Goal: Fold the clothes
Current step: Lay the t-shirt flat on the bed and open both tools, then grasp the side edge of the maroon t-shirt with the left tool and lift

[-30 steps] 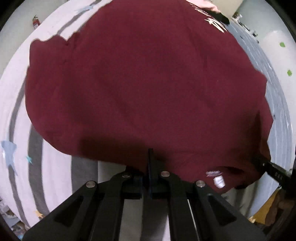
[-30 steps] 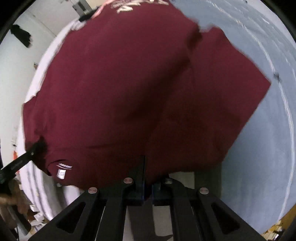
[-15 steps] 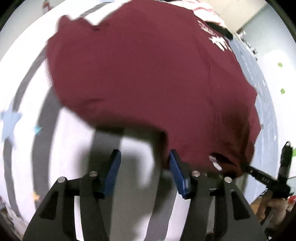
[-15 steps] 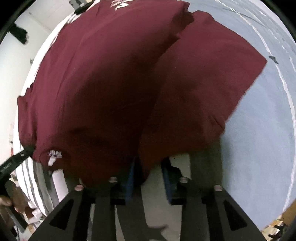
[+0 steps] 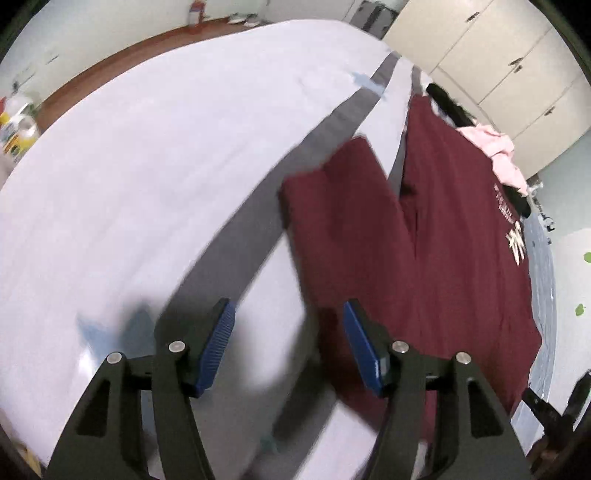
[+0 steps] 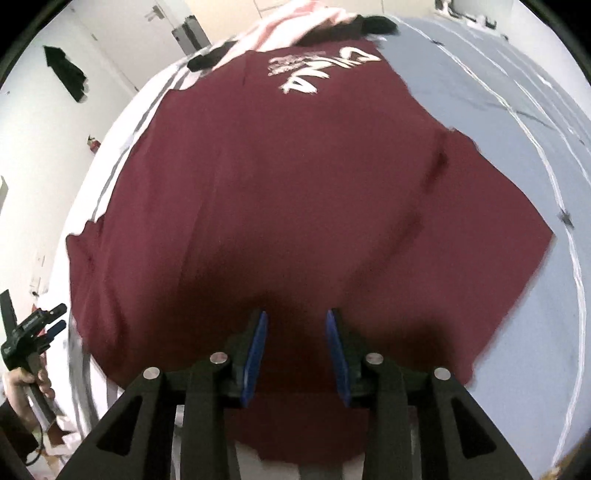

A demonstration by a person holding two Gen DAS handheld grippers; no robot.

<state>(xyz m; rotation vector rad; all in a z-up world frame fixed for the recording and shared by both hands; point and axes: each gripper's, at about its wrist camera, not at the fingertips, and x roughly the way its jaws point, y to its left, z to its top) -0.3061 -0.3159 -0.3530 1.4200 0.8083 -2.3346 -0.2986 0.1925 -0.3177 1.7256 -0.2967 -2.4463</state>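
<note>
A maroon T-shirt [image 6: 280, 192] with white lettering lies spread flat on the bed, hem at the far end. In the left wrist view it [image 5: 436, 258] lies to the right, one sleeve spread out toward the left. My left gripper [image 5: 286, 328] is open and empty, over the white sheet beside that sleeve. My right gripper [image 6: 295, 332] is open and empty, just above the shirt's near edge. The left gripper also shows at the left edge of the right wrist view [image 6: 37, 325], held in a hand.
The bed has a white sheet with grey stripes [image 5: 147, 155] on one side and a grey-blue cover [image 6: 517, 110] on the other. A pile of pink and black clothes [image 6: 317, 22] lies at the far end. Wardrobe doors [image 5: 498, 62] stand behind.
Both grippers were shut on the shirt's near edge a second ago; both have opened and let go. The shirt now lies flat. The left gripper has swung left over the sheet.
</note>
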